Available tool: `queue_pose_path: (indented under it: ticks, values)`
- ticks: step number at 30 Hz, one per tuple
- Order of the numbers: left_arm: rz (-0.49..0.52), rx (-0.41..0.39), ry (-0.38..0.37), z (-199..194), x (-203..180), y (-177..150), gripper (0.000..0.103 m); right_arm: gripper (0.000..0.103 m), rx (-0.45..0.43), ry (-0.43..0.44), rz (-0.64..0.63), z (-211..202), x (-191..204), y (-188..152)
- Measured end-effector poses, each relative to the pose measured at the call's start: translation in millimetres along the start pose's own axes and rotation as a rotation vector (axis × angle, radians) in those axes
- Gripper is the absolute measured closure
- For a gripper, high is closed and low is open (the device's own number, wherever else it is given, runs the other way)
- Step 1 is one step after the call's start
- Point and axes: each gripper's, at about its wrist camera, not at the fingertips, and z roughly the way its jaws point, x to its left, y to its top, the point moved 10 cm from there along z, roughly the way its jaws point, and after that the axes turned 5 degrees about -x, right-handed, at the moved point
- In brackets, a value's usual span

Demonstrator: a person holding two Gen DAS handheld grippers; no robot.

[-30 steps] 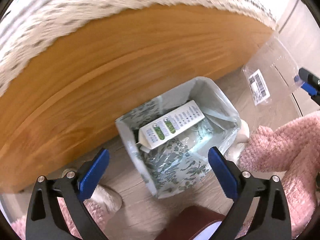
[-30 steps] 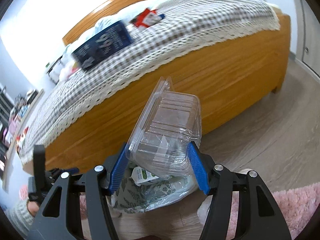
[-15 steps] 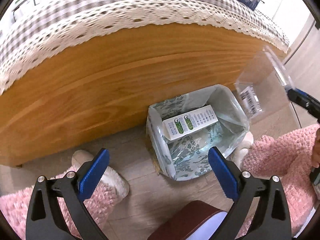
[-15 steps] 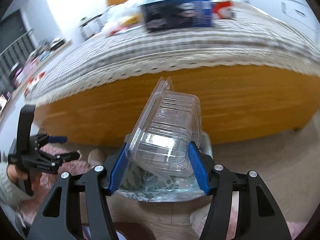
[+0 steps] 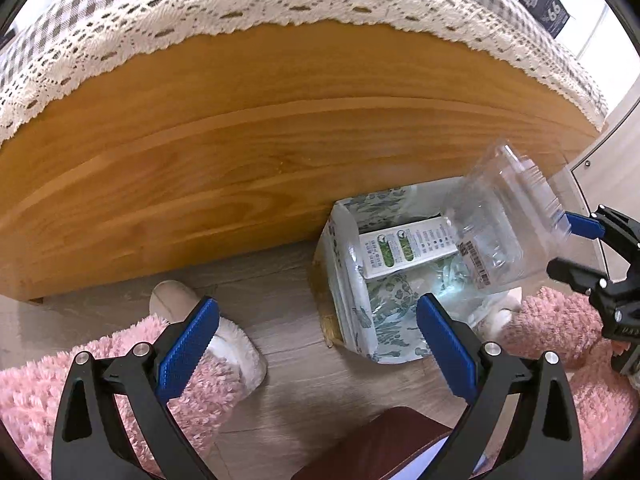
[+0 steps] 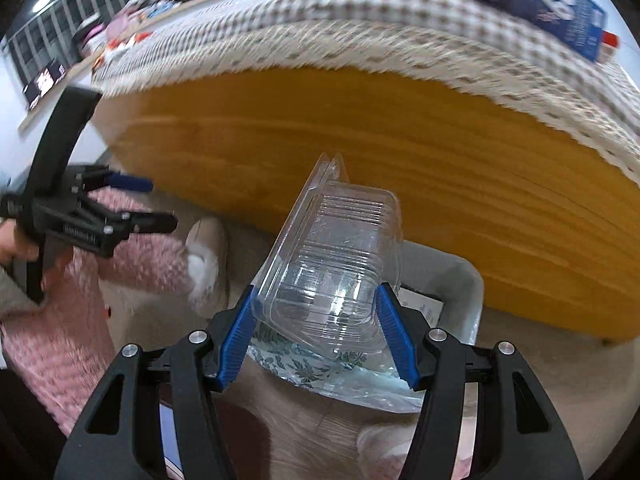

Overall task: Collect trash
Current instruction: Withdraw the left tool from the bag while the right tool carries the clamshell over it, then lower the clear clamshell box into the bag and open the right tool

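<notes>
Bed, wooden side board and lace-edged checked cover, fills the far side beyond both tongs; on the cover, up and right of the right tongs, a dark blue box and other loose items, too blurred to name, possibly trash not yet collected. Lined bin, leaf-print bag inside, stands on the floor against the bed board, just ahead of the left tongs' right pad and directly under the right tongs. Inside it a green-and-white carton lies on its side, so at least one piece is already in. Clear plastic clamshell container is clamped between the blue pads of the right tongs, held above the bin mouth, tilted, not yet dropped. Left tongs stand apart, nothing between the pads, hovering over floor left of the bin near a fluffy slipper. Judgement: mid-task; release of the container into the bin comes next, then whatever is left on the bed.
</notes>
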Motion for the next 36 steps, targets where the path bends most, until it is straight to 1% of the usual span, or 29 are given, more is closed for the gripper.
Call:
queue_pose_path:
  ticks: [5, 10, 13, 17, 23, 24, 25, 27, 30, 32, 34, 36]
  values:
    - [0.002, 0.025, 0.012, 7, 1, -4, 0.008, 0.044, 0.046, 0.036, -0.073, 14, 8, -6]
    - [-0.019, 0.058, 0.014, 18, 6, -9, 0.008, 0.045, 0.089, 0.088, -0.182, 28, 15, -16]
    - [-0.043, 0.087, 0.001, 26, 9, -13, 0.008, 0.044, 0.126, 0.108, -0.212, 40, 11, -23]
    - [-0.048, 0.119, 0.008, 34, 13, -17, 0.008, 0.044, 0.174, 0.139, -0.261, 55, 10, -32]
    - [-0.057, 0.183, -0.002, 51, 9, -22, 0.008, 0.045, 0.220, 0.244, -0.407, 75, 26, -47]
    - [-0.053, 0.189, -0.002, 53, 8, -23, 0.008, 0.044, 0.239, 0.264, -0.432, 81, 27, -50]
    - [-0.046, 0.197, -0.001, 55, 7, -24, 0.008, 0.045, 0.260, 0.282, -0.443, 85, 26, -54]
    - [-0.041, 0.213, 0.007, 61, 7, -26, 0.008, 0.044, 0.305, 0.344, -0.468, 94, 25, -62]
    - [-0.056, 0.239, 0.015, 68, 12, -29, 0.008, 0.044, 0.327, 0.410, -0.528, 103, 25, -70]
    - [-0.081, 0.260, 0.011, 72, 16, -31, 0.008, 0.044, 0.337, 0.436, -0.567, 108, 25, -76]
    - [-0.097, 0.280, 0.009, 77, 18, -32, 0.008, 0.044, 0.366, 0.465, -0.599, 115, 21, -85]
    - [-0.096, 0.300, 0.013, 83, 18, -34, 0.008, 0.044, 0.362, 0.501, -0.620, 120, 17, -92]
